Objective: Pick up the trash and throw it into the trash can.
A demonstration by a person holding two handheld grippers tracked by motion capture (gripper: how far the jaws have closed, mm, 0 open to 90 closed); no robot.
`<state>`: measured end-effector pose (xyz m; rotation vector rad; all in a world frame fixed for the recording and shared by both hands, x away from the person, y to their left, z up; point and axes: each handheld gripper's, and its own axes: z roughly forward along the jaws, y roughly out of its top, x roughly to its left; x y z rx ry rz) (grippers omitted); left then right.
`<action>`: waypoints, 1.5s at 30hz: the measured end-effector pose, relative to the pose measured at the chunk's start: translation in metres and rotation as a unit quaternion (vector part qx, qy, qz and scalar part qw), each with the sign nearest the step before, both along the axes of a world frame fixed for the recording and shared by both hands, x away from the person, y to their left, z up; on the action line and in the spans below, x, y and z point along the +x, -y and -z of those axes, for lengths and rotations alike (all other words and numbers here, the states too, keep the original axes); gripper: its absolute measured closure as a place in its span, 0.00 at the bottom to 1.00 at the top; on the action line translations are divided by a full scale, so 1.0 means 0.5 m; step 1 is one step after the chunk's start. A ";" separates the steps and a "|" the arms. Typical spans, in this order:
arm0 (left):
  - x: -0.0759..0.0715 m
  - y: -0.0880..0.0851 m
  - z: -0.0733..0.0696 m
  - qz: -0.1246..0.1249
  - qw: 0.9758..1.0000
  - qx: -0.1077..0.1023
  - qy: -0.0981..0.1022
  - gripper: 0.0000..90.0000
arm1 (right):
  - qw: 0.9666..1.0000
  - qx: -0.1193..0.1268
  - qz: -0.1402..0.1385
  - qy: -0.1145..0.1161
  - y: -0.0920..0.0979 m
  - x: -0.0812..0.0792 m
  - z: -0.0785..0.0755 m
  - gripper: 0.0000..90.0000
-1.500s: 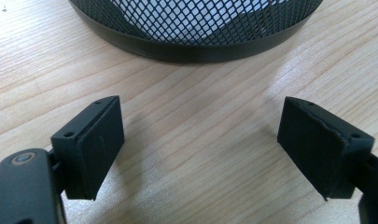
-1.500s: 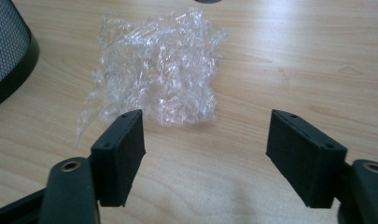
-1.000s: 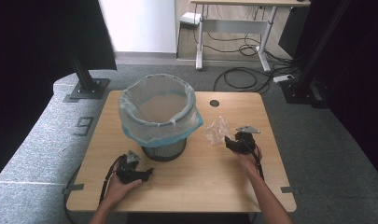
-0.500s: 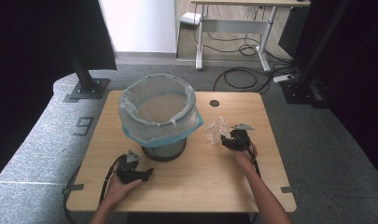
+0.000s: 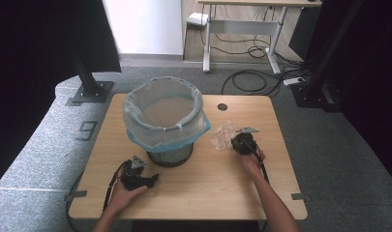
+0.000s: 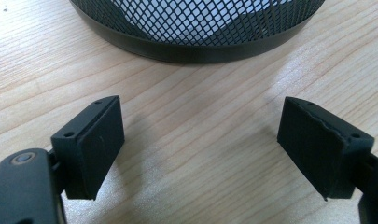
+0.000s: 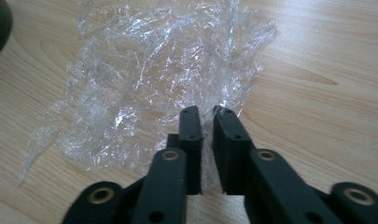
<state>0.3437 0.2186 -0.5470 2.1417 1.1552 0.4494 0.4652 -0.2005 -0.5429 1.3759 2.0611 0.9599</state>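
Note:
A crumpled sheet of clear plastic film lies on the wooden table, right of a black mesh bin lined with a pale blue bag. My right gripper is at the film's near edge. Its jaws have just been closing and now stand almost together, pinching the film's edge between them. My left gripper rests on the table in front of the bin's base, open wide, with bare wood between its pads.
A round cable hole sits at the table's far side. Grey padded surfaces flank the table on the left. Black stand posts, a desk frame and floor cables are behind.
My right gripper has moved a little left toward the film and its jaws have come together on the film's edge. The left gripper has stayed put.

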 end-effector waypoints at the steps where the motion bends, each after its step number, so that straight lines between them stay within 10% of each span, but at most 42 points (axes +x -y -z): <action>1: 0.000 0.000 0.000 0.000 1.000 0.000 0.000 0.16 | 1.000 0.004 -0.002 0.000 0.002 -0.001 -0.003 0.93; 26: 0.000 0.000 0.000 0.000 1.000 0.000 0.000 0.16 | 0.996 0.058 -0.011 0.069 0.028 -0.063 -0.093 0.98; 45: 0.000 0.000 0.000 0.000 1.000 0.000 0.000 0.16 | 0.984 0.124 -0.015 0.126 0.061 -0.093 -0.159 0.98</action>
